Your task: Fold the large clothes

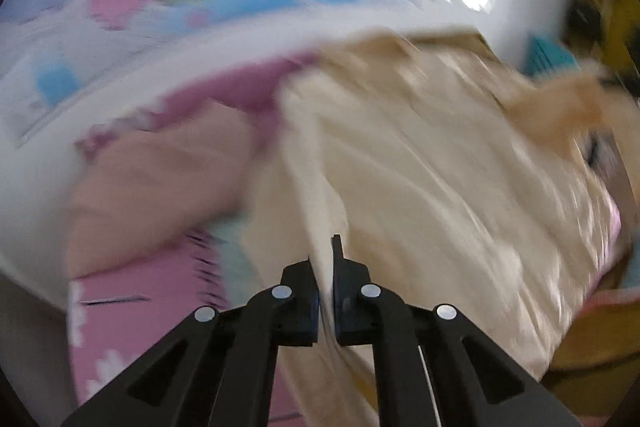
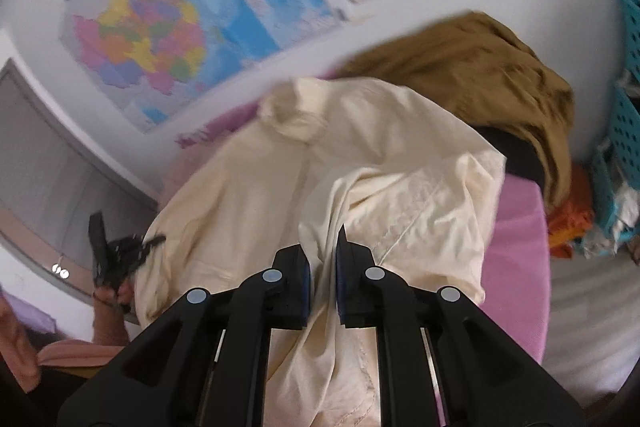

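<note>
Both tongs, left (image 1: 325, 291) and right (image 2: 323, 287), pinch folds of the cream garment (image 2: 280, 195) lifted over the pink-covered bench (image 2: 520, 227); the thin bite of slippery cloth could slip free, collapsing the fold.

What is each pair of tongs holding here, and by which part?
Both hold the cream garment. The left tongs are shut on a bunched fold of it; the right tongs are shut on a gathered edge. Which part of the garment cannot be told.
</note>
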### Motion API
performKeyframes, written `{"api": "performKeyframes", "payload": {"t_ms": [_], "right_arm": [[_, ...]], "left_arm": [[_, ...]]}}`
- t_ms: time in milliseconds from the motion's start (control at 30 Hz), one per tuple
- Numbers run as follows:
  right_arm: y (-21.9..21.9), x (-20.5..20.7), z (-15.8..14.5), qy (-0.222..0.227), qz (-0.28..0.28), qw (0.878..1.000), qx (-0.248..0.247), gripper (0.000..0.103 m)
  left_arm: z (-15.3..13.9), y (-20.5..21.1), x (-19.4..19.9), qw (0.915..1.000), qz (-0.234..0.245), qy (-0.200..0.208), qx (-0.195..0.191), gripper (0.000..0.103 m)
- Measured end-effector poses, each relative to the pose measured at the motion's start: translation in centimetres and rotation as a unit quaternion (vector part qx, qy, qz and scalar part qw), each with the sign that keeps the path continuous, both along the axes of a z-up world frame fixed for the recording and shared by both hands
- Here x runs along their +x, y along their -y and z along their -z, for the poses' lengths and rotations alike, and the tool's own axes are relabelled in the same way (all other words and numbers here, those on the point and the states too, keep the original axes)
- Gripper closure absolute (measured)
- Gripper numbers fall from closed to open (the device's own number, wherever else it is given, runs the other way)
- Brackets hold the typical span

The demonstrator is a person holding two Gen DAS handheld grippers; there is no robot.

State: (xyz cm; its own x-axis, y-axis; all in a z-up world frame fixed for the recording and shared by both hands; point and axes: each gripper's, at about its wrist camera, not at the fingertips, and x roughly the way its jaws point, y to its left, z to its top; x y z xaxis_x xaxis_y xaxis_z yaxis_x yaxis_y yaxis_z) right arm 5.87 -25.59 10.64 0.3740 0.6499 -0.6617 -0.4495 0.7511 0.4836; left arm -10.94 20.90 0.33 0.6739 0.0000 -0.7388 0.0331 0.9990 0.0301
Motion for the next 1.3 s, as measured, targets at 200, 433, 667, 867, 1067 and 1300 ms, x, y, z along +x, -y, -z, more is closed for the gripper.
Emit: {"api": "performKeyframes", "payload": {"t_ms": [200,433,667,867,1067,1300], "right_arm": [[-4.1,-0.7,-0.9,-0.001,-0.049,0.998,0.044,0.091],[-9.0,0.6,3.4,-0.069,-0.089,0.993,0.042,0.09],[-13.6,2.2,2.6,-0.054,-0.093,0.991,0.077,0.088],[-19.6,2.7,5.8,-0.079,-0.152,0.985,-0.001,0.043],[-14.3,4.8,2.5,0.017,-0.1,0.993,-0.054,0.039],[-9.8,13.1,4.2,0.033,0.034,0.976,-0.21,0.036]], "left_arm": [[-2.7,-6.7,2.3,0.9755,-0.206,0.006,0.078,0.055],[-6.3,2.3,0.7,0.9123,-0.193,0.14,0.333,0.027],[-6.6,9.0,1.9,0.9886,0.106,0.101,0.034,0.016],[-2.5,12.0,5.3,0.9701,0.21,0.0,-0.122,0.016],[2.9,14.1,6.6,0.9654,0.226,-0.074,-0.105,0.015],[5.3,15.3,6.9,0.9548,0.258,-0.104,-0.104,0.031]]}}
